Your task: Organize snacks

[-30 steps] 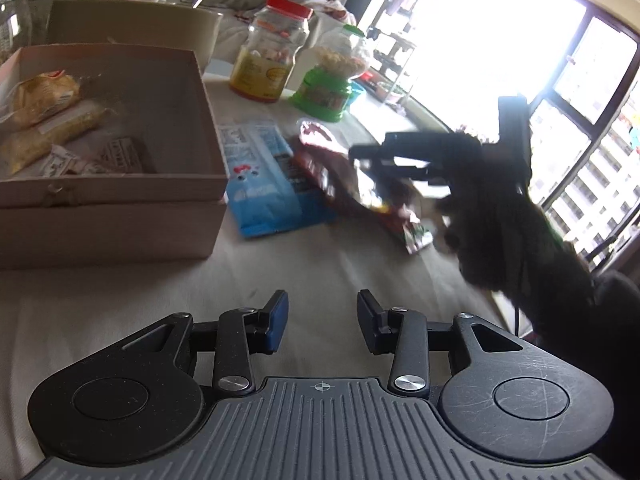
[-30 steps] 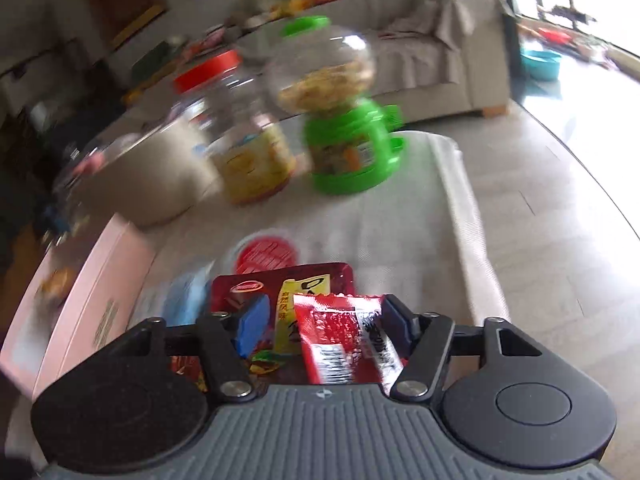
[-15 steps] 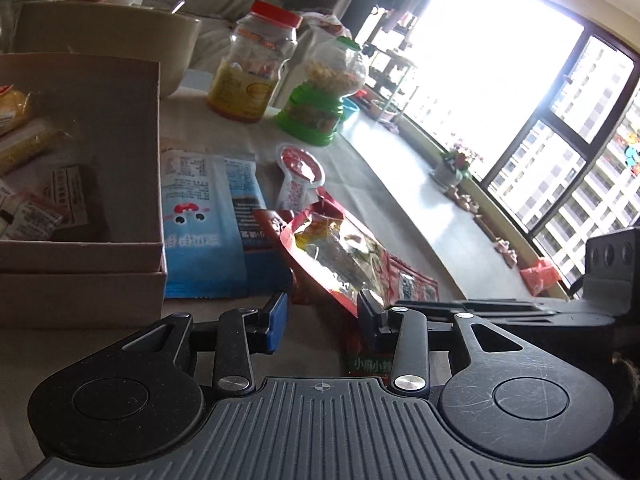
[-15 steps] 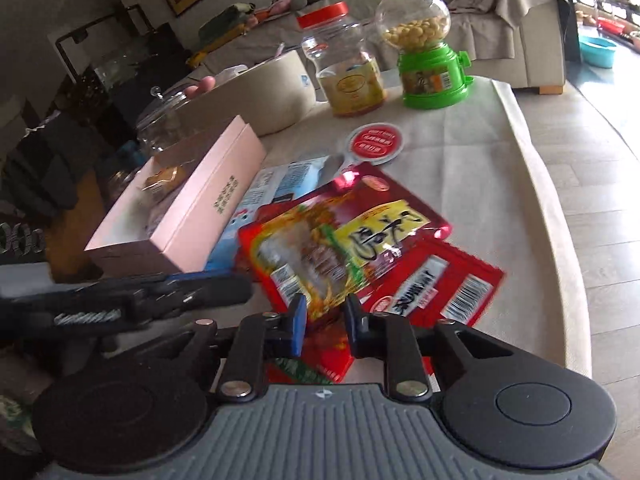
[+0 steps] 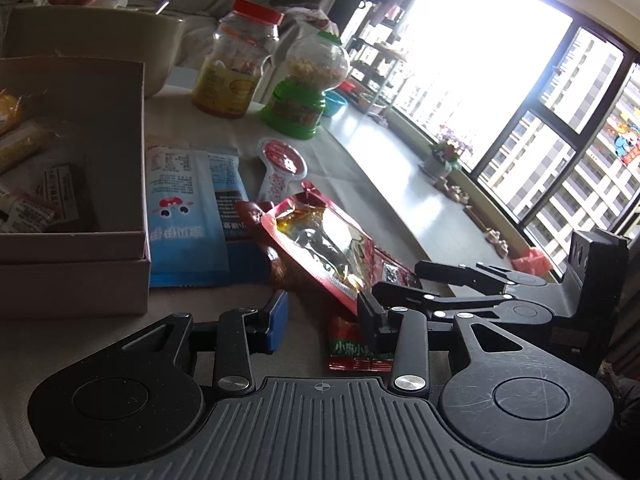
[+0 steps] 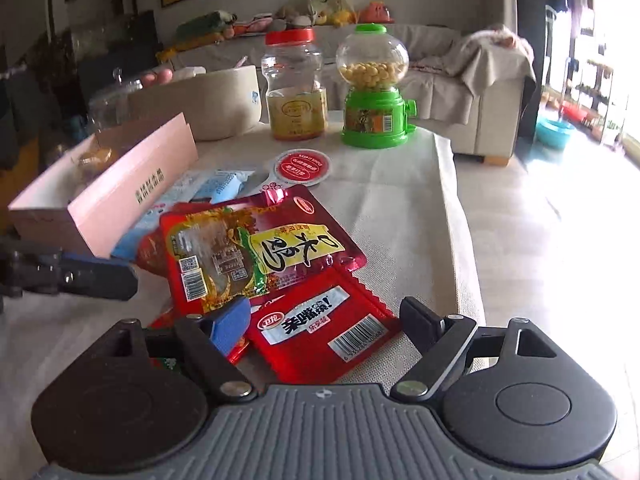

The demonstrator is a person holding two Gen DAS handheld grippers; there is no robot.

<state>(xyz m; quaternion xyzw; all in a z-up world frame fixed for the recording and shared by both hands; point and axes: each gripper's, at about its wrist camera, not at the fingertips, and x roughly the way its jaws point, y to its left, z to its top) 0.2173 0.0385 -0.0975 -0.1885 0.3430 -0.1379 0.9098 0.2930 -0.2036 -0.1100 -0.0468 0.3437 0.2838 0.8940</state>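
Pink box (image 6: 120, 196) sits open on the cloth, a few packets already inside; take it as the mark. Beside its near wall lies the large red chicken pouch (image 6: 248, 252), overlapping the small red snack packet (image 6: 320, 328) nearer the cameras. Right gripper (image 6: 324, 320) spread wide, straddling that packet, nothing held. Left gripper (image 5: 320, 314) released too. Likely best: lower, close on the packet alone, clear of the pouch
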